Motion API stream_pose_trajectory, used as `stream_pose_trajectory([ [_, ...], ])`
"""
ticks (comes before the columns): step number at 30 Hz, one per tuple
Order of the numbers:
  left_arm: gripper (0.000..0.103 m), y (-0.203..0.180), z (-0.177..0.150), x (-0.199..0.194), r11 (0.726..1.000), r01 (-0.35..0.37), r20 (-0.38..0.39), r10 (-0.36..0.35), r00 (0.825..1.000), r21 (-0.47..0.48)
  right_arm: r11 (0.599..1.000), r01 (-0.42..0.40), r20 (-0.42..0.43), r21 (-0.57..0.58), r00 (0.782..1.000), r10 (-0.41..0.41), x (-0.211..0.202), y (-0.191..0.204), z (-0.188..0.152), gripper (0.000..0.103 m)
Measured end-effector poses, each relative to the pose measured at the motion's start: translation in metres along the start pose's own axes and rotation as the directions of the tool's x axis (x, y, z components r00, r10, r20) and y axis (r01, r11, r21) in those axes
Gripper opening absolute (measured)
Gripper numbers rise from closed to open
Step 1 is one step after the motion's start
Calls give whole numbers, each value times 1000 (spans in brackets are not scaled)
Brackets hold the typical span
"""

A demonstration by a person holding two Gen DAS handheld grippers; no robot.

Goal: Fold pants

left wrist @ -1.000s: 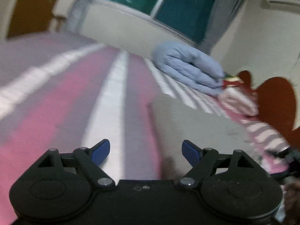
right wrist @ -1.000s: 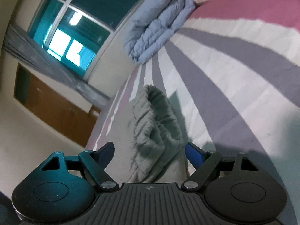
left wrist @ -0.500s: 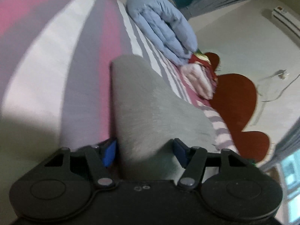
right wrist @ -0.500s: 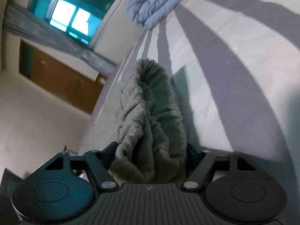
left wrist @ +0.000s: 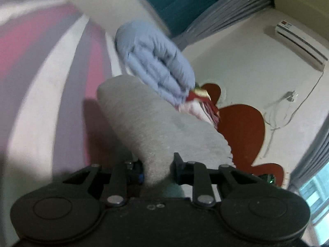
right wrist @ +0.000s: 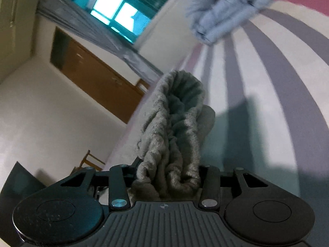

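The grey pants (left wrist: 156, 123) lie on a pink, grey and white striped bed (left wrist: 41, 86). My left gripper (left wrist: 157, 169) is shut on a smooth edge of the pants, which rise away from it in a raised fold. In the right wrist view my right gripper (right wrist: 168, 174) is shut on a bunched, ribbed end of the grey pants (right wrist: 174, 123), lifted above the striped bed (right wrist: 277, 103). Both grippers' fingertips are mostly buried in cloth.
A folded light-blue quilt (left wrist: 156, 61) lies at the far side of the bed, also in the right wrist view (right wrist: 224, 14). A pink and red bundle (left wrist: 201, 107) sits beside it. A red-brown headboard (left wrist: 242, 127), wall, window and wooden door (right wrist: 96, 78) surround the bed.
Both grippers went from open around the pants to shut on them. The cloth has lifted off the bed and both views have tilted upward.
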State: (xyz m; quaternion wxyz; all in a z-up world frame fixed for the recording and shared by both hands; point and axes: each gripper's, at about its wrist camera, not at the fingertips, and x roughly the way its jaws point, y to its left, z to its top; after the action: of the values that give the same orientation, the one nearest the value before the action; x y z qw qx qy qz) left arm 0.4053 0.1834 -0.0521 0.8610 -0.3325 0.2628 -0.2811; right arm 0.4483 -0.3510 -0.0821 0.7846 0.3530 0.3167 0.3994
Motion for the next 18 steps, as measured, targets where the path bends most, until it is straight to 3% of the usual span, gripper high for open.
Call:
stream_pose_trajectory([
  [1, 15, 1, 14, 6, 1000, -14, 13, 14, 1000, 18, 1000, 1, -3, -9, 1000, -1, 14, 0, 15, 42],
  [2, 26, 3, 26, 17, 997, -50, 19, 49, 999, 51, 1000, 14, 0, -17, 1000, -14, 31, 0, 26, 44],
  [3, 37, 6, 32, 30, 987, -135, 20, 133, 991, 92, 999, 48, 12, -25, 999, -47, 48, -7, 37, 53],
  [4, 77, 13, 34, 44, 957, -266, 16, 266, 964, 112, 992, 121, 11, -20, 993, -121, 67, -16, 43, 65],
  [5, 88, 20, 33, 60, 900, -417, 1, 421, 907, 128, 970, 243, -31, 24, 970, -242, 86, -29, 46, 99],
  [6, 84, 27, 29, 73, 861, -480, -36, 492, 870, 166, 944, 322, -95, 67, 944, -315, 104, -43, 44, 101],
  [10, 90, 31, 7, 74, 856, -473, 34, 477, 878, 209, 940, 341, -91, -26, 935, -342, 116, -43, 28, 103],
  [12, 89, 26, 3, 66, 848, -492, 62, 490, 869, 195, 946, 323, -55, -31, 944, -324, 107, -38, 22, 103],
  [14, 96, 15, -6, 51, 825, -532, 99, 523, 847, 191, 961, 275, -1, 18, 961, -275, 86, -34, 12, 103],
  [15, 97, 10, -12, 37, 809, -552, 118, 539, 834, 205, 960, 279, 23, 14, 960, -279, 72, -32, 6, 103],
  [18, 97, -9, -42, -1, 734, -634, 189, 606, 773, 242, 945, 325, 72, -44, 944, -321, 36, -18, -19, 103],
])
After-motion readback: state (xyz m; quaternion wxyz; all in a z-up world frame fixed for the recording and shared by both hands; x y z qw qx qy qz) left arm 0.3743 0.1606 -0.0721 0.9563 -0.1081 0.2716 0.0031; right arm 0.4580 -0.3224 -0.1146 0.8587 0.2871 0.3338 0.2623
